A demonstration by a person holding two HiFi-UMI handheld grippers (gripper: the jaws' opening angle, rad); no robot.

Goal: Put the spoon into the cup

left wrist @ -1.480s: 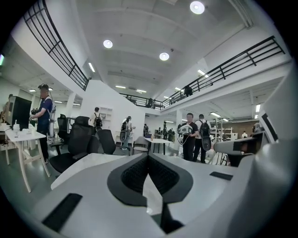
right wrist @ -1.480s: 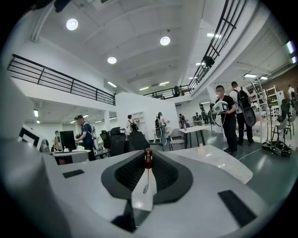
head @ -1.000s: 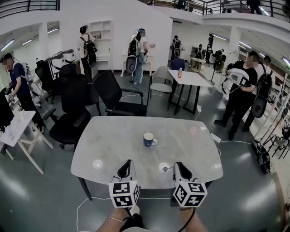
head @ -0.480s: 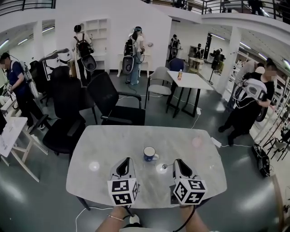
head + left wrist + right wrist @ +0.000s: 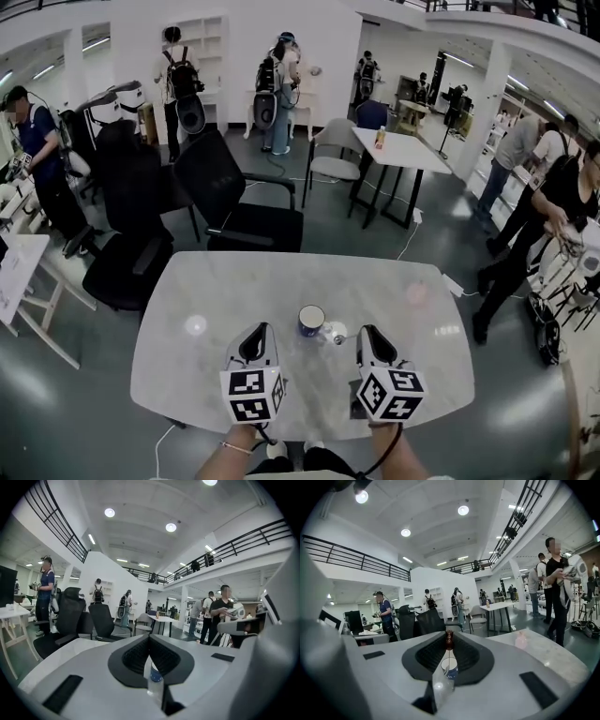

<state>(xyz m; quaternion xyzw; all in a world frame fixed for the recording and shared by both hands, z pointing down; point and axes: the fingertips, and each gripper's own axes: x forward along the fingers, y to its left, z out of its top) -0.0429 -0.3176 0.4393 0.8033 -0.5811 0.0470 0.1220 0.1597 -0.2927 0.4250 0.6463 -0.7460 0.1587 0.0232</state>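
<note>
I see a big open office-style lab hall: black office chairs (image 5: 220, 178), white tables (image 5: 403, 150), a railed mezzanine (image 5: 243, 543), people (image 5: 180, 80) wearing backpack rigs

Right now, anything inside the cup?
Nothing visible. The head view shows the cup with a pale, bare interior. The spoon is outside it, to its right, held in the right gripper. In both gripper views the cup's near wall covers its bottom.

No legible text or markings
</note>
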